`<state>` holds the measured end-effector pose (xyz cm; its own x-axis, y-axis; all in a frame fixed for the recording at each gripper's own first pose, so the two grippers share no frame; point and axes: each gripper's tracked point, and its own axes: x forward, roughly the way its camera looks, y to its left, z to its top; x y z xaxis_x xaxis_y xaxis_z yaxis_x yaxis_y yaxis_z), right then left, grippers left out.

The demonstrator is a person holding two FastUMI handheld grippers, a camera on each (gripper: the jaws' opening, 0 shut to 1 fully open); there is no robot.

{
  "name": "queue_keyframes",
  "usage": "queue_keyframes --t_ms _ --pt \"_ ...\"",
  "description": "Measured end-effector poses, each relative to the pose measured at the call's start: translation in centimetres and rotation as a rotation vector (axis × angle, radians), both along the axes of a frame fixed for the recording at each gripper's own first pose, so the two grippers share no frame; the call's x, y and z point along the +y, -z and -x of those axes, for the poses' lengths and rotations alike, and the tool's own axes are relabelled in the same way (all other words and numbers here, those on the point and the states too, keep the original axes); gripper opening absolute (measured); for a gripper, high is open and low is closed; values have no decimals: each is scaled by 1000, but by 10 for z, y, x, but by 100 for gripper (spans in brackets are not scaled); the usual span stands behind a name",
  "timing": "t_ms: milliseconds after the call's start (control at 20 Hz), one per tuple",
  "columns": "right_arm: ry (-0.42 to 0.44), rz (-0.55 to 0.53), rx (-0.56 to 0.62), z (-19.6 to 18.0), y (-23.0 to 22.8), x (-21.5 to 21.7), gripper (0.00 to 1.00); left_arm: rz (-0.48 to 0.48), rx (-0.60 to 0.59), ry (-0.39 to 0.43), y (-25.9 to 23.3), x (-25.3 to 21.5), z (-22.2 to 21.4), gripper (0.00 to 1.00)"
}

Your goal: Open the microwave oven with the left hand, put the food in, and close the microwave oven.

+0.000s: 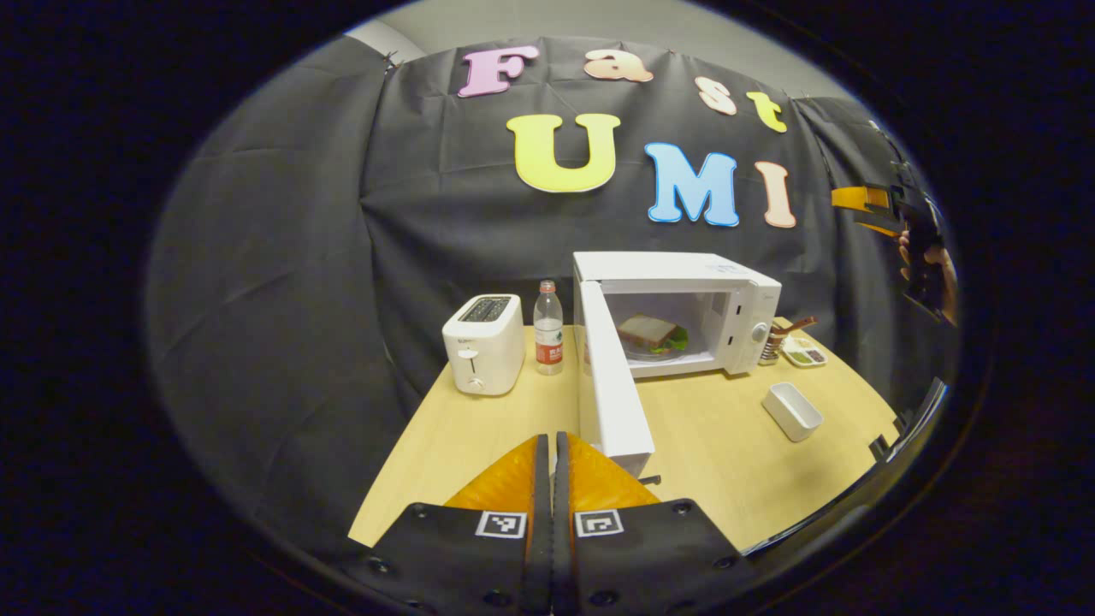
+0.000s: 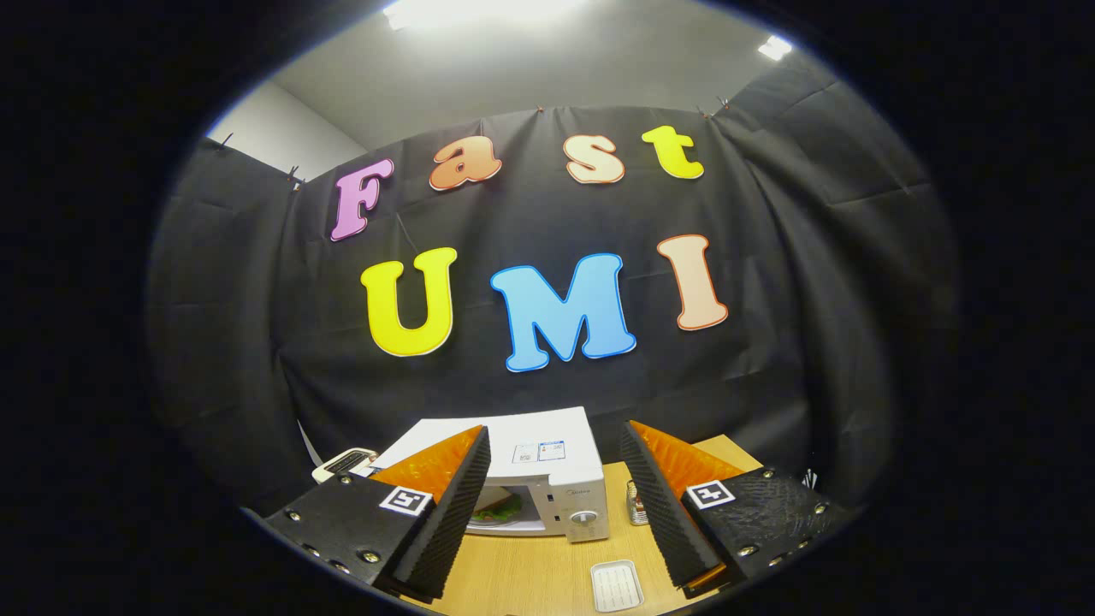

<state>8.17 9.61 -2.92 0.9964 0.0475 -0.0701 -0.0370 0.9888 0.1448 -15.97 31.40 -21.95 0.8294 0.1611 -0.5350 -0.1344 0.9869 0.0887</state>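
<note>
inside the open microwave (image 1: 676, 312), a sandwich (image 1: 652, 332); left gripper (image 1: 553, 453) closed empty, right gripper (image 2: 556, 492) wide, empty

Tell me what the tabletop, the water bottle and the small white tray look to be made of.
Tabletop: light wood or wood-look laminate, matte, with faint grain. Water bottle: clear plastic, judging by see-through walls, a cap and a wrapped label. Small white tray: smooth, opaque and white, plastic or glazed ceramic; the look leaves that open.

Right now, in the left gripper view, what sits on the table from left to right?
Toaster → water bottle → open microwave door → sandwich inside the microwave → white tray.
</note>
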Motion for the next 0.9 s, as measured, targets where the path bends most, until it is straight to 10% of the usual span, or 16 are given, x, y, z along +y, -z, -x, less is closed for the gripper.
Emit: queue_keyframes --t_ms 900 --pt "-19 16 -43 -11 -7 -16 93 137 28 179 33 -120 -35 7"
